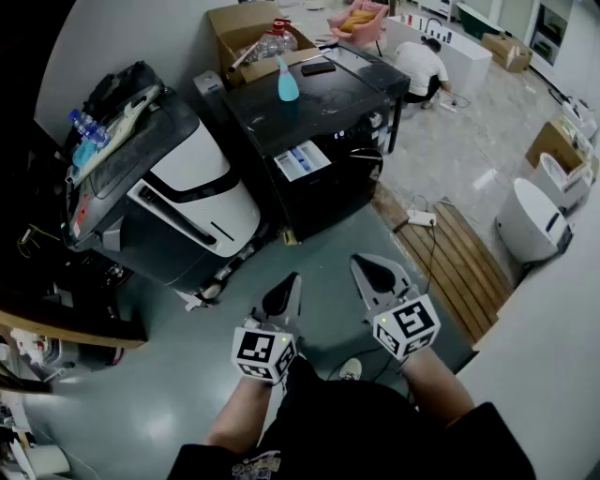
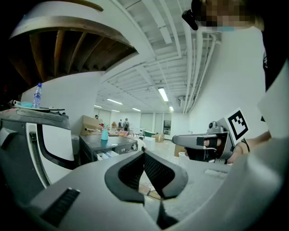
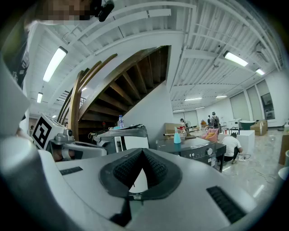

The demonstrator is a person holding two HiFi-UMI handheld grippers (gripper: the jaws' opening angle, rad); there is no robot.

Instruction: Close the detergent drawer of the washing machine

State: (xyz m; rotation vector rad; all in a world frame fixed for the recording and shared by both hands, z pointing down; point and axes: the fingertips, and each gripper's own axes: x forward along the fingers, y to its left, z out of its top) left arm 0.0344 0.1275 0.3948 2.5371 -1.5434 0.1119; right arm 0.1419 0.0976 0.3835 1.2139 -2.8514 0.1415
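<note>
A black washing machine (image 1: 319, 112) stands some way ahead on the grey floor. Its detergent drawer (image 1: 302, 161) sticks out of the front, its white and blue inside showing. A blue spray bottle (image 1: 288, 82) stands on the machine's top. My left gripper (image 1: 292, 281) and right gripper (image 1: 360, 262) hover side by side well short of the machine, both shut with nothing between the jaws. The left gripper view shows its own shut jaws, the washing machine (image 2: 113, 145) far off and the right gripper (image 2: 203, 142) alongside. The right gripper view shows the washing machine (image 3: 194, 151) beyond its shut jaws.
A large white and black appliance (image 1: 183, 202) leans at the left, close beside the washer. A cardboard box (image 1: 246, 28) sits behind. A slatted wooden platform (image 1: 461, 267) and a power strip (image 1: 422, 218) lie at the right. A person (image 1: 422, 66) crouches further back.
</note>
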